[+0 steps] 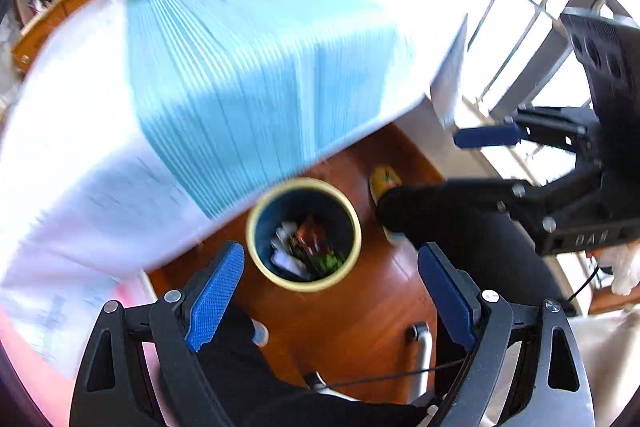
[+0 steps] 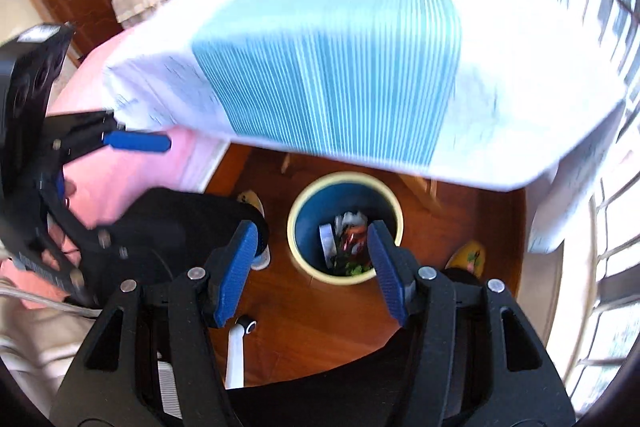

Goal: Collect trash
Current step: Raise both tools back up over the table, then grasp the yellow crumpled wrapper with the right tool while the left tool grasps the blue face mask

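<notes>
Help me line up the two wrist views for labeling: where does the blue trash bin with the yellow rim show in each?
Left wrist: the trash bin sits low centre, between the open left gripper fingers, on the wooden floor.
Right wrist: the bin is low centre, just ahead of the open right gripper.
Shared landmark: the blue-striped table cover above it.

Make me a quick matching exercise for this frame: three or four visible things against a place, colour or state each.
Things:
1. trash bin
2. tablecloth
3. left gripper
4. floor

Descriptions:
A. blue and white stripes, over the table
B. brown wood
C. fingers apart, holding nothing
D. on the floor, wrappers inside

Pairs: 1-D, 2-A, 3-C, 4-B
</notes>
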`<state>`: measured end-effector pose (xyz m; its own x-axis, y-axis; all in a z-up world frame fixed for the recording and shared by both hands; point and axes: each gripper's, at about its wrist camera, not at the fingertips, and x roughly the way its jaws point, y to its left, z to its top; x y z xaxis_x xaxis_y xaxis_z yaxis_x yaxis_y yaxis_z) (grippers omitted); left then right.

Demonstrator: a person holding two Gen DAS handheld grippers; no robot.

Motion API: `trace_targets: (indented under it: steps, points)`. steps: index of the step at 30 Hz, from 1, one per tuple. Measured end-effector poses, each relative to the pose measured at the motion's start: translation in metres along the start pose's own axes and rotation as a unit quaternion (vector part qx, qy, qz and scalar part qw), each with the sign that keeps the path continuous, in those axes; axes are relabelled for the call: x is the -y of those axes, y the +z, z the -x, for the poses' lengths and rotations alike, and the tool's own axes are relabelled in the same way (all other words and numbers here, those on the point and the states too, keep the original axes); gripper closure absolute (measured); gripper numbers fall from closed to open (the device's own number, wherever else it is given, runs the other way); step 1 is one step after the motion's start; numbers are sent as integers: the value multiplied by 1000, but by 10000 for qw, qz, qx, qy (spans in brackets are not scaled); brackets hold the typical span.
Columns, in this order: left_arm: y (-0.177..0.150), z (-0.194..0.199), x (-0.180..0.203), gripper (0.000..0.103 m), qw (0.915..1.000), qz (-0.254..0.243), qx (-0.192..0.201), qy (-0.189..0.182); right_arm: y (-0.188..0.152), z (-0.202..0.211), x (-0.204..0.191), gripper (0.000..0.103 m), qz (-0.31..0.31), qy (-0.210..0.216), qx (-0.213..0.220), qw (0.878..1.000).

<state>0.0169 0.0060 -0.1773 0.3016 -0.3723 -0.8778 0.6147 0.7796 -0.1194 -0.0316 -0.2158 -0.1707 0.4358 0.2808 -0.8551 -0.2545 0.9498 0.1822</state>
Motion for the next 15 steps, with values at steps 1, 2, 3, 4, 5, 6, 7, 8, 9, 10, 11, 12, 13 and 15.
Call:
trace_targets:
  steps: [1,2,3,4,5,6,7,8,9,10,11,12,13,15]
  points:
    - [9,15,-3,13,9999,5,113,53,10,11,-3,49,48,17,89,9999]
    - [17,27,-7,13,9997,10,209,111,19,20,-4,49,81,22,159,9998]
    - [26,41,-10,13,9993,15,317,171,30,31,-5,49,119,10,252,9996]
    - [36,52,-14,13,9990,25,393,211,40,40,-5,49,130,11,348,9993]
    - [45,62,-18,13,9986,35,472,246,51,50,-4,49,134,12,441,9989]
    - [55,70,-22,13,9981,32,546,286,61,57,-4,48,146,8,538,9984]
    - [65,79,-27,13,9974,25,628,352,74,67,-3,49,146,1,648,9978]
    - [76,88,-32,13,9966,4,698,429,84,72,1,48,139,-17,736,9972]
    - [86,96,-35,13,9957,-32,771,514,95,79,4,49,129,-39,821,9965]
    - [96,102,-39,13,9949,-54,821,587,108,86,9,48,110,-69,902,9958]
    - [106,108,-44,13,9939,-71,865,678,120,90,13,48,99,-122,965,9952]
    - [116,113,-47,13,9933,-75,894,735,133,93,17,48,96,-193,1027,9945]
    - [129,117,-53,13,9929,-72,912,762,147,95,23,48,98,-273,1083,9937]
    - [150,121,-65,13,9924,-36,920,821,173,99,35,48,139,-403,1144,9925]
